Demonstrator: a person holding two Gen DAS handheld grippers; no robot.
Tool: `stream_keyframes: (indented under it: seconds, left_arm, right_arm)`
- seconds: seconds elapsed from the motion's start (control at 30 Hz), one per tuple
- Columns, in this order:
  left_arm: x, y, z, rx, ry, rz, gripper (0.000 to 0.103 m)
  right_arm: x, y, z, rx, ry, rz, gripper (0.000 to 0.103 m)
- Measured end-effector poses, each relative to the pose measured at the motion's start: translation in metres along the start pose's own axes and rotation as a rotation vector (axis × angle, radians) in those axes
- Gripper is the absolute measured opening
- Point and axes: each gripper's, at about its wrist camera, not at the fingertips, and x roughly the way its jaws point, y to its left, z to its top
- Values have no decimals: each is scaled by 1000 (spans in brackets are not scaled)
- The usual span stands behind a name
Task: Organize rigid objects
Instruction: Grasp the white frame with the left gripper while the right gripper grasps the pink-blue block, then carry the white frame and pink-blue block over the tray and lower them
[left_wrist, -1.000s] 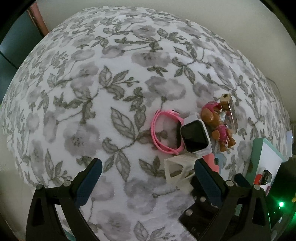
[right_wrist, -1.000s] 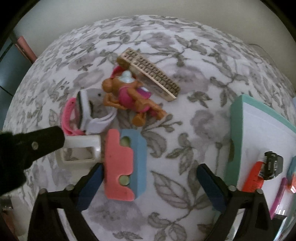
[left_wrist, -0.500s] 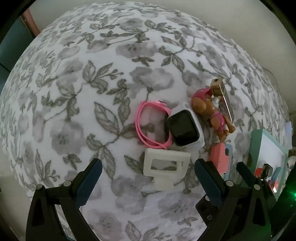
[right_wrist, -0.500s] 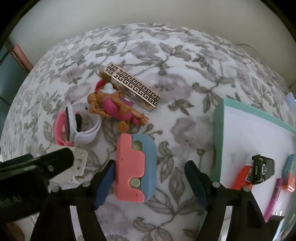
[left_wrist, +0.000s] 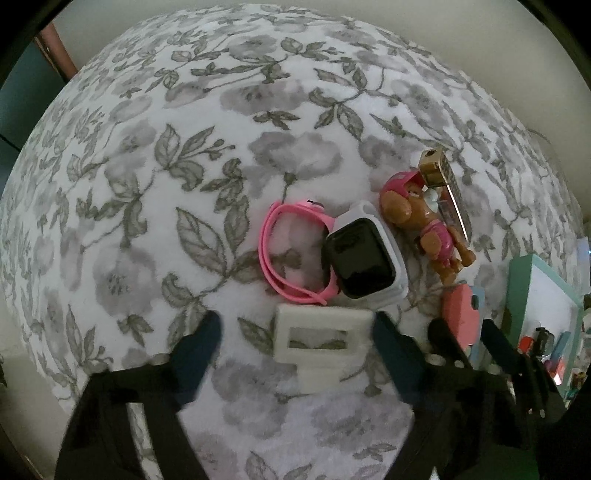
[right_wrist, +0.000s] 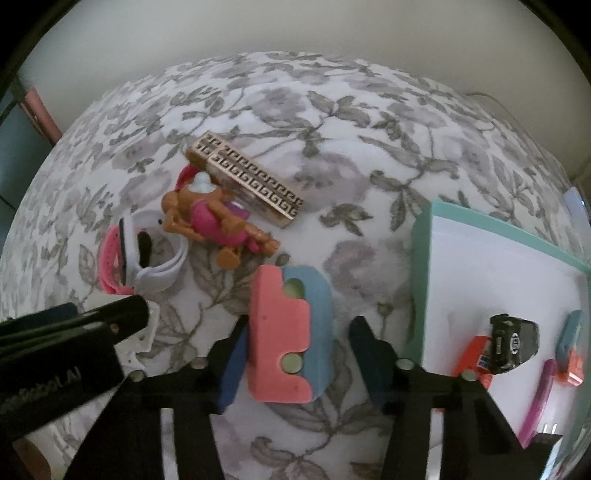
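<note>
A white rectangular frame (left_wrist: 321, 343) lies on the floral cloth between the fingers of my left gripper (left_wrist: 295, 325). Its jaws are closing; the right pad meets the frame's edge and the left pad stands apart. A pink-and-blue block (right_wrist: 288, 332) lies between the fingers of my right gripper (right_wrist: 300, 326). These jaws are closing too, with a gap still showing on the blue side. Beyond the frame lie a pink-strapped watch (left_wrist: 360, 267), a brown toy dog (left_wrist: 424, 221) and a gold patterned box (right_wrist: 251, 181).
A teal-rimmed white tray (right_wrist: 421, 258) stands at the right, holding a red-and-black item (right_wrist: 509, 343), a pink pen (right_wrist: 535, 398) and other small things. One of the left gripper's fingers (right_wrist: 118, 314) reaches in from the left, close to the watch (right_wrist: 147, 258).
The left gripper has slid over the white frame and its jaws have narrowed. The right gripper's jaws have drawn in around the pink-and-blue block, which now sits deeper between them.
</note>
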Motion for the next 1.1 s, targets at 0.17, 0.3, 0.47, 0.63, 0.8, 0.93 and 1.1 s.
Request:
stream_keyframes:
  seconds: [0.17, 0.3, 0.47, 0.63, 0.8, 0.93, 1.1]
  left_arm:
    - [2, -1, -2, 9, 9, -32, 52]
    - [1, -7, -5, 25, -3, -9, 52]
    - [-2, -10, -6, 5, -7, -21, 52]
    - [-13, -7, -8, -20, -25, -44, 52]
    - [-28, -5, -8, -36, -55, -61, 52]
    - [-42, -6, -7, -37, -92, -71, 52]
    - [-57, -5, -3, -34, -129, -86, 52]
  right_arm:
    - [-1, -9, 2, 20, 2, 29, 45]
    - [-1, -11, 3, 14, 3, 31, 45]
    - [-4, -12, 1, 17, 10, 27, 45]
    - [-9, -12, 3, 19, 9, 28, 45]
    - [-18, -15, 4, 22, -3, 37, 45]
    - [-29, -18, 6, 24, -21, 44, 45]
    - [-46, -25, 11, 40, -50, 56, 45]
